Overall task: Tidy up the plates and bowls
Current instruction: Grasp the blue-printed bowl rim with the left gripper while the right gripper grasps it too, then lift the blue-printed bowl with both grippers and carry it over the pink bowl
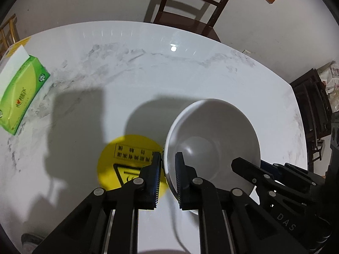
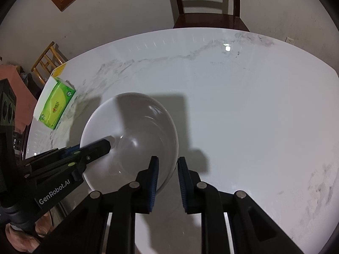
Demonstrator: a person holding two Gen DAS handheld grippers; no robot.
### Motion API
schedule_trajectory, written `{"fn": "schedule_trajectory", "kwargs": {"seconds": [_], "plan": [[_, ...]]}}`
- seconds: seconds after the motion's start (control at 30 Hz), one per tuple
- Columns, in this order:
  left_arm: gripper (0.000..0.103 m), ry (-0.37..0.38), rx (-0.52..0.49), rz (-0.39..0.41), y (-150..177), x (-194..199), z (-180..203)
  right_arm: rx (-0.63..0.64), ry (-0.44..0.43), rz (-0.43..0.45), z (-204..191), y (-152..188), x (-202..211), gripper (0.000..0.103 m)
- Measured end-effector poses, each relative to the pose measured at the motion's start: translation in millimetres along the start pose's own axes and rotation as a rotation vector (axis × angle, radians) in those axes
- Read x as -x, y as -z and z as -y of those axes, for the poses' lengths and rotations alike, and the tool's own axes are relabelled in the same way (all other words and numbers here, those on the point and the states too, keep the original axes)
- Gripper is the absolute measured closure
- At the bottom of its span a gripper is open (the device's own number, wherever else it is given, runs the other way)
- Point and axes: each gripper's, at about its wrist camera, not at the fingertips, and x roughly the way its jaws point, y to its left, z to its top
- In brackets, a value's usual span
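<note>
1. Marble-patterned white table (image 1: pixel 148 67) fills both views, with a dark wooden chair (image 2: pixel 208 10) at its far side.
2. Left gripper (image 1: pixel 168 158) is clenched on the left rim of a white bowl (image 1: pixel 214 135).
3. Right gripper (image 2: pixel 168 163) grips the same bowl's right rim.
4. Under the bowl's left edge lies a yellow round sticker (image 1: pixel 118 158).
5. Far left lies a green tissue box (image 1: pixel 20 97).

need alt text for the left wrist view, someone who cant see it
The left tongs pinch the near rim of a white ceramic bowl held above a white marble-pattern table, with the right tongs gripping the bowl's right side. A round yellow sticker with black print sits on the table under the bowl, and a green tissue box lies far left.
</note>
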Motion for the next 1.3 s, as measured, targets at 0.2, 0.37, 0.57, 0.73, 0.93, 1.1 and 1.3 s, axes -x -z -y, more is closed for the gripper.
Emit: {"fn": "schedule_trajectory", "kwargs": {"seconds": [0.2,0.37,0.57,0.73,0.93,1.1,1.3], "plan": [[0.092,-0.002,-0.023,0.01,16.5,24.8,7.7,0.017,0.003,0.017,-3.3,19.1,28.1,0.084],[0.092,-0.012,-0.044,0.017,30.0,41.6,17.5,0.031,0.006,0.037,-7.0,33.5,52.1,0.084],[0.092,-0.019,-0.051,0.028,46.3,60.6,24.5,0.047,0.013,0.049,-13.8,53.1,72.9,0.084],[0.092,-0.026,-0.061,0.035,61.9,76.3,25.3,0.059,0.016,0.054,-22.7,72.2,85.6,0.084],[0.092,-0.038,-0.071,0.046,80.2,94.0,25.3,0.078,0.018,0.057,-33.9,90.4,96.9,0.084],[0.092,-0.035,-0.056,0.044,93.5,103.9,20.1,0.093,0.012,0.061,-42.9,105.9,106.6,0.084],[0.092,-0.031,-0.051,0.047,110.0,114.0,13.6,0.102,0.001,0.067,-52.0,122.8,114.1,0.084]]}}
